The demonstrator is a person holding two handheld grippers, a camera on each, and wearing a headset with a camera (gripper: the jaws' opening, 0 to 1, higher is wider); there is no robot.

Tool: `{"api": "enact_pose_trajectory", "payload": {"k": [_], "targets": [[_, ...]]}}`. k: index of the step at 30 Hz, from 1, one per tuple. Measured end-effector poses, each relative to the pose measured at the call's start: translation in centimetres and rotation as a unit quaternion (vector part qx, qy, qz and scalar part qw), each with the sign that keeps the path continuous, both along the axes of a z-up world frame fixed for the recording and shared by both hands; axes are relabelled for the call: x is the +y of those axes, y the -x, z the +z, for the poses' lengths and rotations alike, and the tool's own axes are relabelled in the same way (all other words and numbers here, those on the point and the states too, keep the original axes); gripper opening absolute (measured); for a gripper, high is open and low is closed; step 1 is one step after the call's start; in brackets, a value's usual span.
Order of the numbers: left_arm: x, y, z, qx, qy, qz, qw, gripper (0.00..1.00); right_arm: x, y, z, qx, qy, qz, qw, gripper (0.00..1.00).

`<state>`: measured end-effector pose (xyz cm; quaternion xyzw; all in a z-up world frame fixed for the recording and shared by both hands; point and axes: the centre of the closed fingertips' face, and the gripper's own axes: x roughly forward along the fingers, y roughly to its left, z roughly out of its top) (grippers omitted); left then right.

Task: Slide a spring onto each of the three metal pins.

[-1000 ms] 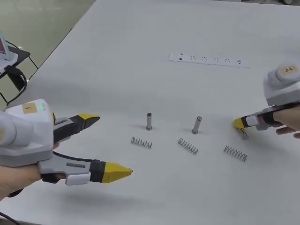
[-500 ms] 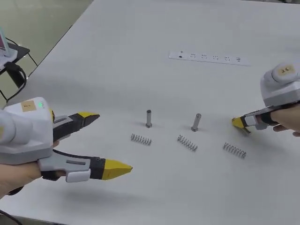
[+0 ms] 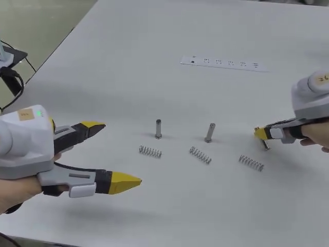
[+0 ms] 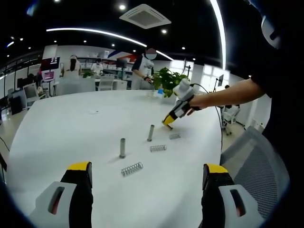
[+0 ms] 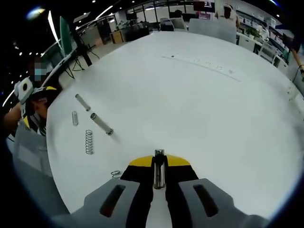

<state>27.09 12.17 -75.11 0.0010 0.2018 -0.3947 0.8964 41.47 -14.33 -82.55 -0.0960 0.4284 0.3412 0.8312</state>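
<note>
At the near edge of the plain white bench (image 3: 154,82), the left gripper (image 3: 121,153) hovers with its yellow-tipped fingers (image 3: 123,181) spread wide and nothing between them. Just beyond, three springs (image 3: 150,151) (image 3: 200,155) (image 3: 251,163) lie flat in a row, well apart. Behind the first two, two metal pins (image 3: 158,128) (image 3: 209,132) stand upright. To their right, the right gripper (image 3: 261,134) has its fingers clamped on the third pin (image 5: 159,171), which angles down toward the bench beside the last spring. Farther back lies a white power strip (image 3: 223,64). A pale green floor (image 3: 31,25) shows past the bench's left edge. The left gripper view shows an open office with ceiling lights, a potted plant (image 4: 168,78) and a mesh chair (image 4: 256,166).

Compared with a second ago, the whole scene has slid slightly, which is the camera's doing. The pins, springs and both grippers keep the same arrangement.
</note>
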Motion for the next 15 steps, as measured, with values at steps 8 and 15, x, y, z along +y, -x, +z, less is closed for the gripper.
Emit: {"api": "enact_pose_trajectory", "payload": {"k": [8,15], "targets": [[-0.2,0.0,0.3,-0.005,0.000,-0.001,1.0000,0.94,0.5,0.8,0.9,-0.019,-0.006,0.017,0.9997,0.05],[-0.1,0.1,0.6,-0.010,-0.001,0.001,0.9999,0.95,1.0,0.9,1.4,-0.034,-0.004,0.024,0.9991,0.05]]}}
